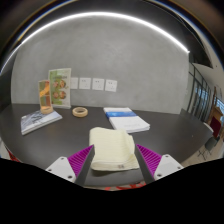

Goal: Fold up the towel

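1. Sitting at about ten o'clock from the tool (112, 168), a flat packet (40, 121) lies on the dark bench (170, 135), with an upright printed card (52, 94) behind it and a roll of tape (79, 111) at about eleven.
2. Resting between the purple pads (82, 160), at twelve o'clock and close in, the cream towel (112, 149) already looks folded into a compact block; I judge the folding mostly done, with perhaps a final fold or set-down left.
3. Whether the fingers press on the towel I cannot tell.
4. Lying at about one o'clock is a white-and-blue stack (128, 119).
5. No containers show.
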